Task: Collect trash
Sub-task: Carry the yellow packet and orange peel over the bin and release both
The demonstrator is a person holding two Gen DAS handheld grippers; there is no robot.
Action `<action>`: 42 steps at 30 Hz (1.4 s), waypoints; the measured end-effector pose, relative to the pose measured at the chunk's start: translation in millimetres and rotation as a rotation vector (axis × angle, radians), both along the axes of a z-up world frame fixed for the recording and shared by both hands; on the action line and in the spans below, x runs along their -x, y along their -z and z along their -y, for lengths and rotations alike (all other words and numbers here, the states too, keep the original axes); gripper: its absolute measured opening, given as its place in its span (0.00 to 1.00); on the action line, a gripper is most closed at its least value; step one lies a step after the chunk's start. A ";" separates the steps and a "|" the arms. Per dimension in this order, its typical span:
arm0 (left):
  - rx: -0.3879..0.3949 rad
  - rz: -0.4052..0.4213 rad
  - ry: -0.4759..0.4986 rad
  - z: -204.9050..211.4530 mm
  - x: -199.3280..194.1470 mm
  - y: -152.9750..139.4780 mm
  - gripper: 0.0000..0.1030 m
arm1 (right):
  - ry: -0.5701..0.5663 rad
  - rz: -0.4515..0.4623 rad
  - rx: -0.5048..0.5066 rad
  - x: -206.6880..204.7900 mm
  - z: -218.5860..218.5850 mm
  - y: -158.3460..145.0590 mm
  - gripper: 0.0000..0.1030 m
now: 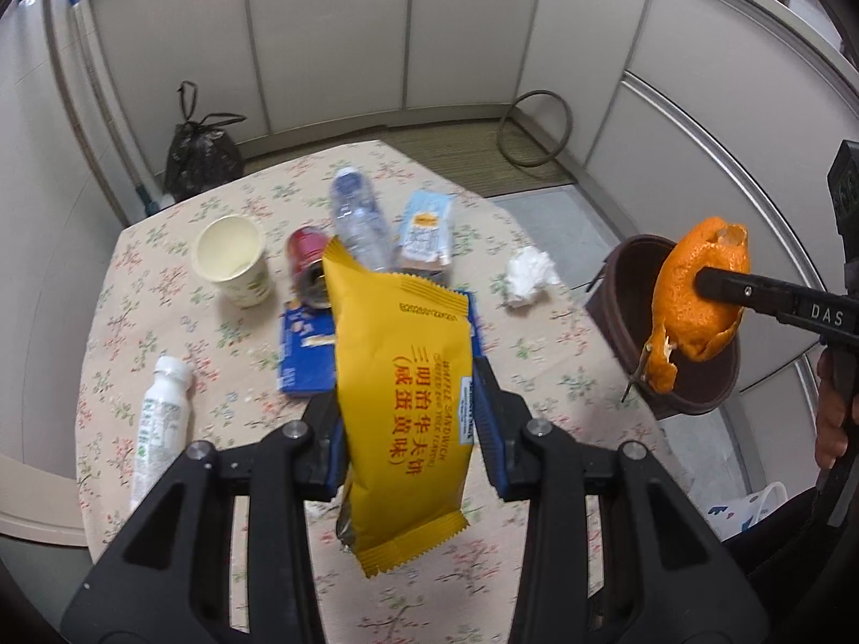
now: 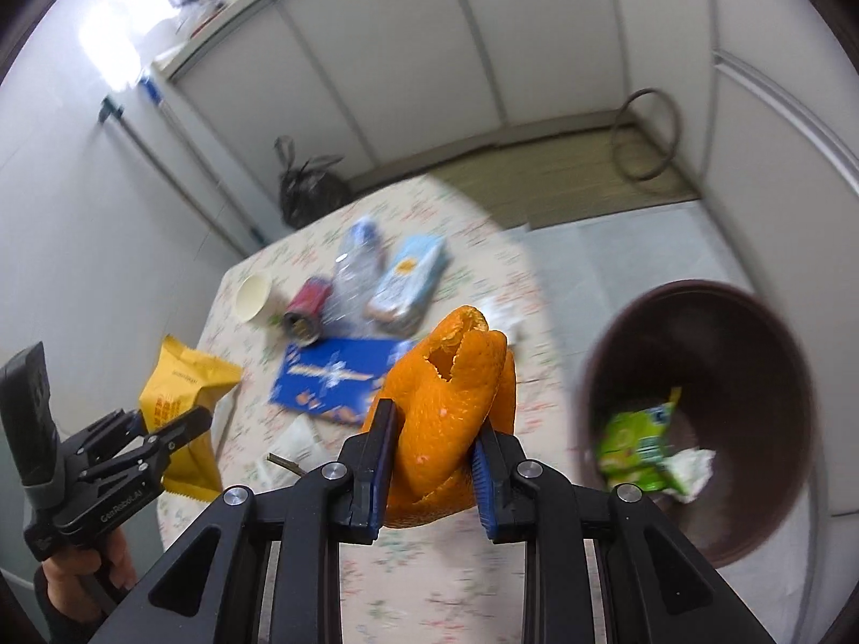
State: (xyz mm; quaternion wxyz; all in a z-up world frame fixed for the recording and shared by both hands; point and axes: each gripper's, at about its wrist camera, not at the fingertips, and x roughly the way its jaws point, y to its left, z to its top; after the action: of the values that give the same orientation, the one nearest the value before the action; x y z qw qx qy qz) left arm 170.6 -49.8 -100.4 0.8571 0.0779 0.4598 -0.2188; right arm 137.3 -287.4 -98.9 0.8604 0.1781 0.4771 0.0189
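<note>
My left gripper (image 1: 408, 429) is shut on a yellow snack wrapper (image 1: 402, 392) and holds it above the floral table (image 1: 161, 290); it also shows in the right wrist view (image 2: 180, 413). My right gripper (image 2: 435, 461) is shut on an orange peel (image 2: 445, 402), held near the brown trash bin (image 2: 751, 333). In the left wrist view the peel (image 1: 692, 316) hangs over the bin (image 1: 633, 279). The bin holds a green wrapper (image 2: 633, 445) and a tissue (image 2: 692, 472).
On the table lie a paper cup (image 1: 231, 257), a red can (image 1: 308, 268), a clear bottle (image 1: 359, 220), a light blue packet (image 1: 427, 231), a blue box (image 1: 303, 354), a white bottle (image 1: 161, 418) and a crumpled tissue (image 1: 529, 273). A black bag (image 1: 201, 150) sits on the floor.
</note>
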 end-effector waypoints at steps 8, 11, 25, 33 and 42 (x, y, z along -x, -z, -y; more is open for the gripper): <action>0.042 0.013 0.121 78.6 13.4 -1.9 0.40 | 0.145 -0.007 0.053 25.3 76.0 2.4 0.26; 0.053 0.006 0.167 108.7 15.9 5.9 0.40 | 0.204 -0.030 0.057 35.3 106.4 9.4 0.26; 0.088 -0.026 0.345 238.6 36.2 59.9 0.40 | 0.346 -0.147 0.132 61.3 188.1 42.7 0.27; 0.086 -0.036 0.350 255.4 31.3 80.8 0.40 | 0.338 -0.193 0.145 55.5 192.4 56.2 0.28; 0.082 -0.016 0.340 257.7 31.9 80.4 0.68 | 0.361 -0.194 0.145 58.5 198.1 52.8 0.45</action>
State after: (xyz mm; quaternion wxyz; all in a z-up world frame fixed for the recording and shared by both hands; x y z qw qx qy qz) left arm 138.7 -307.5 -180.8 0.8066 0.1175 0.4375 -0.3797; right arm 78.9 -485.5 -151.7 0.8104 0.1990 0.5183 -0.1871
